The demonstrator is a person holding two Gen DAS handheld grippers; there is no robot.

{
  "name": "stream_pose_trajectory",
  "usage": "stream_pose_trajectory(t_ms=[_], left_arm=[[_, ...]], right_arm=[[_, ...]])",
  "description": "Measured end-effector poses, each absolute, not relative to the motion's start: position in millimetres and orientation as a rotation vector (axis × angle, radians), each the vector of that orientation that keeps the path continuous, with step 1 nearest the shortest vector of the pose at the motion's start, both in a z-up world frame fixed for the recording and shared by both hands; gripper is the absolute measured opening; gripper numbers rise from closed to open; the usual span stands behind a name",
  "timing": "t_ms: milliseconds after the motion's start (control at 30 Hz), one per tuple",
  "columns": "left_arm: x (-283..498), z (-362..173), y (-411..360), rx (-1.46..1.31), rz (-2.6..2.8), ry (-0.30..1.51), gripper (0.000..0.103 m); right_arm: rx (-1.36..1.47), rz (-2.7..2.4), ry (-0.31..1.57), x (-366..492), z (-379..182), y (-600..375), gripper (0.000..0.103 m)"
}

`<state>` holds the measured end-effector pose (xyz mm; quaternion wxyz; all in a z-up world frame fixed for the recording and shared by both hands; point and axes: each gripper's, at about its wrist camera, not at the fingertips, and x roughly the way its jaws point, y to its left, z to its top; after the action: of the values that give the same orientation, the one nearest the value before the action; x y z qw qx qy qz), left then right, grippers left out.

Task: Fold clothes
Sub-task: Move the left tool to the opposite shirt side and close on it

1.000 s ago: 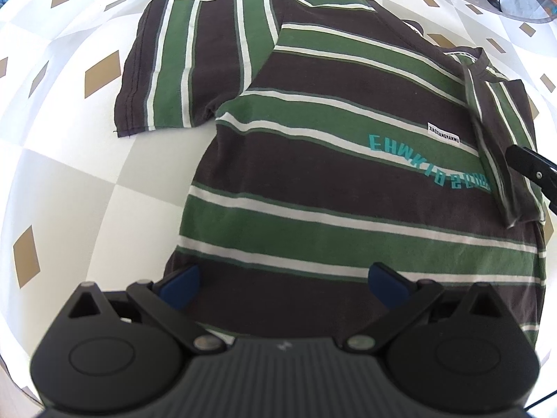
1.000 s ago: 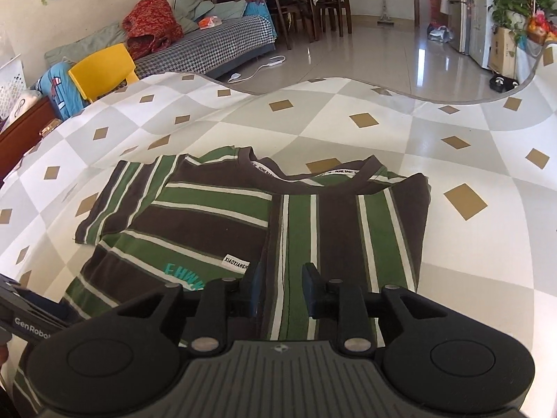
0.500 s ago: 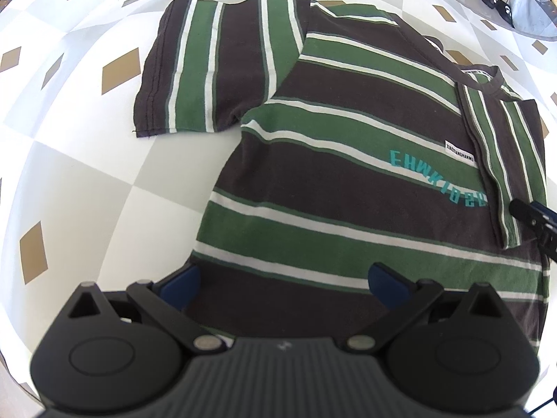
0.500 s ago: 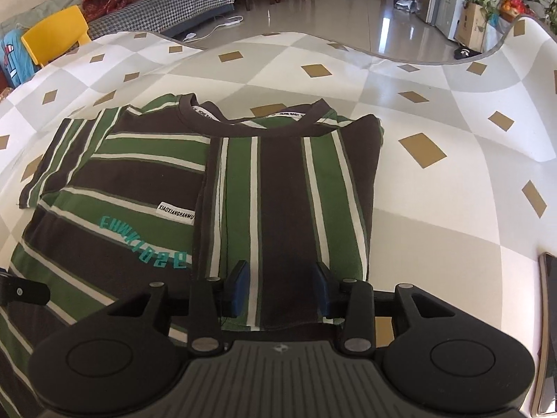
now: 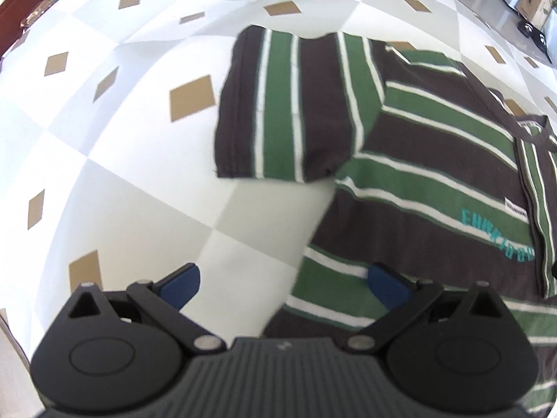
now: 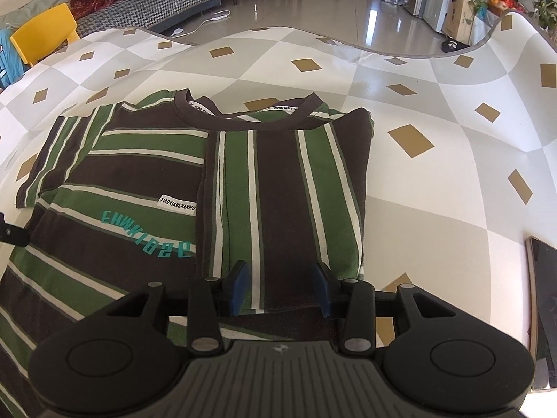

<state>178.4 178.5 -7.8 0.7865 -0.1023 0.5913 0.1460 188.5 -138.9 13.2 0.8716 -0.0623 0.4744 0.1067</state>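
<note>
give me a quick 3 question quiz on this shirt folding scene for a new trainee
1. True or false: both sleeves of the striped T-shirt are already folded over the body.
2. Multiple choice: the left gripper is A) shut on the hem, B) open beside the shirt's left edge, C) out of view.
3. What dark flat thing lies on the checked cloth at the far right of the right wrist view?

Key
1. False: only the right side panel is folded in; the left sleeve lies spread out flat.
2. B.
3. It looks like a phone.
</note>
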Motion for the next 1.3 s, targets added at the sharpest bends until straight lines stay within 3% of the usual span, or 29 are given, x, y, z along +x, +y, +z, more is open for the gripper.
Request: stream_pose_trajectory(t_ms=[533,833,1300], left_arm=[[213,-8,244,-0.5,0.314,1.129,0.103],[230,-11,244,-0.466,0.283,1.087,0.094],[244,-19,236,-0.371,0.299,1.078,0.097]], right_arm=[[0.044,0.158,1.119,138,28,-121,0.04],[0.116,0.144,1.137,142,28,-132,0.04],[0.167,0.138,1.16,147,25,-140,0.04]])
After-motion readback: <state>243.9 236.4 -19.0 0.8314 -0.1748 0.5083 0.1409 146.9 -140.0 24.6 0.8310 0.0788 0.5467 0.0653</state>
